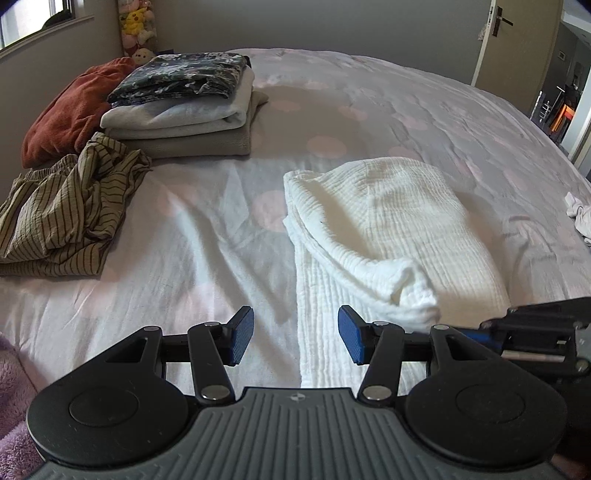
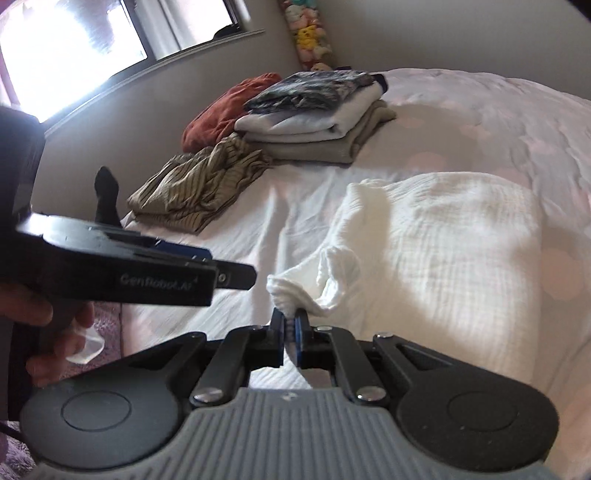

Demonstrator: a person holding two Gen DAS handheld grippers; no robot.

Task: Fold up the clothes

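Observation:
A white crinkled garment (image 1: 388, 229) lies partly folded on the bed, its near strip running down under my left gripper (image 1: 295, 332). That gripper hovers just above the cloth, jaws open, with nothing pinched between the blue pads. In the right wrist view my right gripper (image 2: 291, 326) is shut on a bunched near corner of the white garment (image 2: 443, 240), lifting it slightly off the sheet. The left gripper (image 2: 221, 275) shows side-on at the left, held by a hand (image 2: 44, 332). The right gripper's body (image 1: 535, 332) enters the left wrist view at the right edge.
A stack of folded clothes (image 1: 184, 110) sits at the back left on the dotted bedspread (image 1: 369, 110). Beside it lie a crumpled striped garment (image 1: 66, 214) and a rust-red one (image 1: 70, 110). A small white item (image 1: 580, 218) lies at the right edge. Plush toys (image 1: 136, 26) stand in the corner.

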